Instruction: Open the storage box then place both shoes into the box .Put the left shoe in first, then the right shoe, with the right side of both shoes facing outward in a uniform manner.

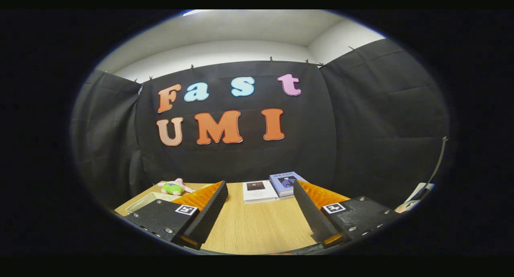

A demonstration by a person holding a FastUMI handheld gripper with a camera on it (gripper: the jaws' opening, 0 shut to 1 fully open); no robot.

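Black cloth hangs as the booth's wall [249,148] behind everything, with a pale wall and ceiling showing above it. Below the cloth lies a light wooden table [257,229], its bare grain running forward between the fingers.

On that table the gripper [260,188] hovers released, its two fingers spread wide apart with nothing held between them; bare tabletop shows in the gap.

Beyond the fingertips, at about 12 o'clock from the gripper, two books lie flat at the table's far edge: a white book [259,190] and, touching it on the 1 o'clock side, a blue book [286,182] that partly overlaps it.

At about 10 o'clock, past the left finger, a pale tray-like edge [150,199] shows on the table; I cannot tell whether it belongs to the storage box. Just behind it, near the cloth, lies a small plush toy [173,187], pink with a green body, on its side.

Off at 3 o'clock, beyond the right finger, a pale object [417,194] and a thin dark cable stand beside the cloth, too blurred to name.
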